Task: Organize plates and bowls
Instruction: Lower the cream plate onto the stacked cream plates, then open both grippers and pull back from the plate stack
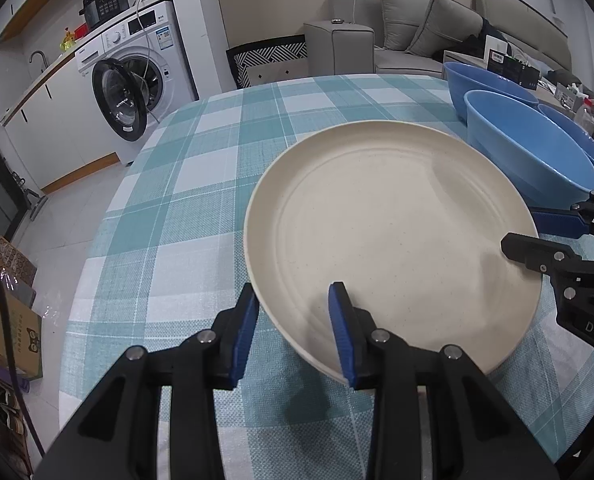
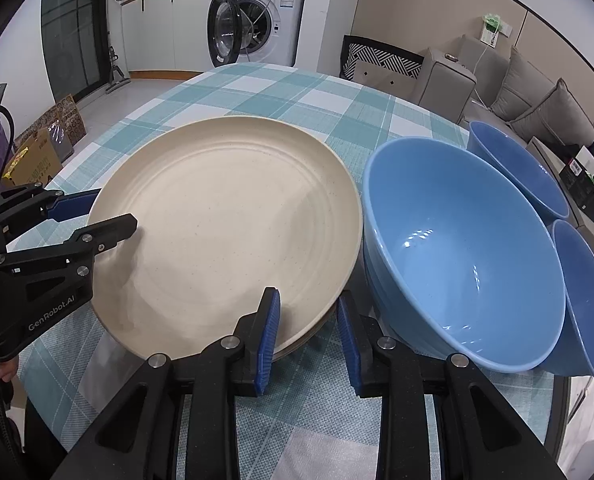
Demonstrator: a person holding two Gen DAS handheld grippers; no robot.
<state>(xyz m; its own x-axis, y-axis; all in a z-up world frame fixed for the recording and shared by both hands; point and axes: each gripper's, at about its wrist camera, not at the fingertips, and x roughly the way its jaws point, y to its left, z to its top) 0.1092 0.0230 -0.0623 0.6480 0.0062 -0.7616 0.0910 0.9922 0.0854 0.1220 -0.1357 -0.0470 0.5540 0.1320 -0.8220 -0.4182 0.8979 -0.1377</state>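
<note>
Cream plate (image 2: 225, 224) on checked table (image 1: 185, 184), touching blue bowls (image 2: 465, 252). Left gripper (image 1: 297, 332) and right gripper (image 2: 309, 332) straddle rim, jaws slack, no clamp. Recommend: back out level, w/o nudging plate.

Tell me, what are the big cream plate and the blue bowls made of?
The round cream plate looks like matte speckled plastic or wheat-straw composite: dull surface, tiny dark flecks, moulded rings. The nearest deep blue bowl seems glazed ceramic or glossy plastic: bright light glints inside. Looks alone cannot settle either.
</note>
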